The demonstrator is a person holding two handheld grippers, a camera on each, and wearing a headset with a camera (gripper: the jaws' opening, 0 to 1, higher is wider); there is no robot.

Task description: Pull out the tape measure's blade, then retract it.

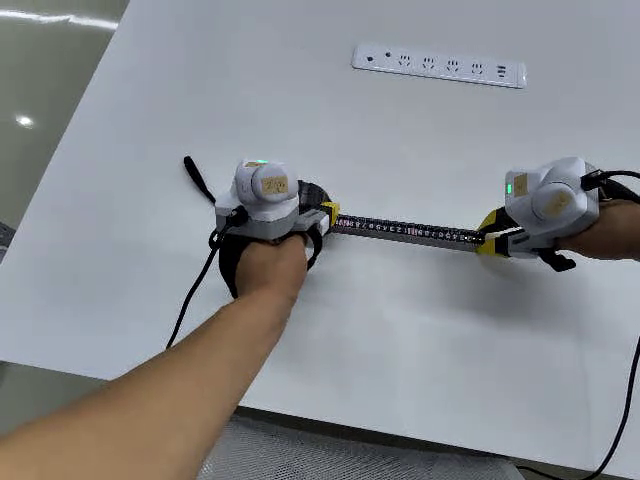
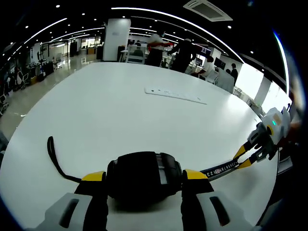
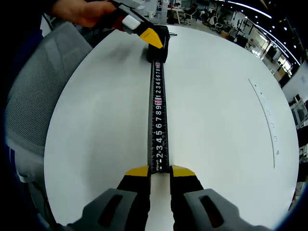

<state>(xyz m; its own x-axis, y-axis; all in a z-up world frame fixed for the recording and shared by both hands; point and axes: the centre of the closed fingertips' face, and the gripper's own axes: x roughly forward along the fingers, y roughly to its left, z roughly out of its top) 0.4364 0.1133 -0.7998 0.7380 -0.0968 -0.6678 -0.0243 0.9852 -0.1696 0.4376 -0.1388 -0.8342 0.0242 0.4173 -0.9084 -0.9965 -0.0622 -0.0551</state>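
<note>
The black tape measure case (image 2: 143, 176) lies on the white table, and my left gripper (image 2: 144, 178) is shut on it, one yellow-tipped finger on each side. A black wrist strap (image 2: 54, 156) trails from the case to the left. The blade (image 1: 405, 231) is pulled out across the table toward the right. My right gripper (image 3: 159, 172) is shut on the blade's end, with the numbered blade (image 3: 158, 115) running straight away to the case (image 3: 158, 43). In the head view the left gripper (image 1: 318, 216) sits mid-left and the right gripper (image 1: 492, 240) at the right.
A white power strip (image 1: 438, 65) lies at the far side of the table (image 1: 300, 100). Black cables run from both grippers off the near edge. A grey mesh chair (image 3: 38, 91) stands beside the table. Several people stand far behind the table (image 2: 173, 53).
</note>
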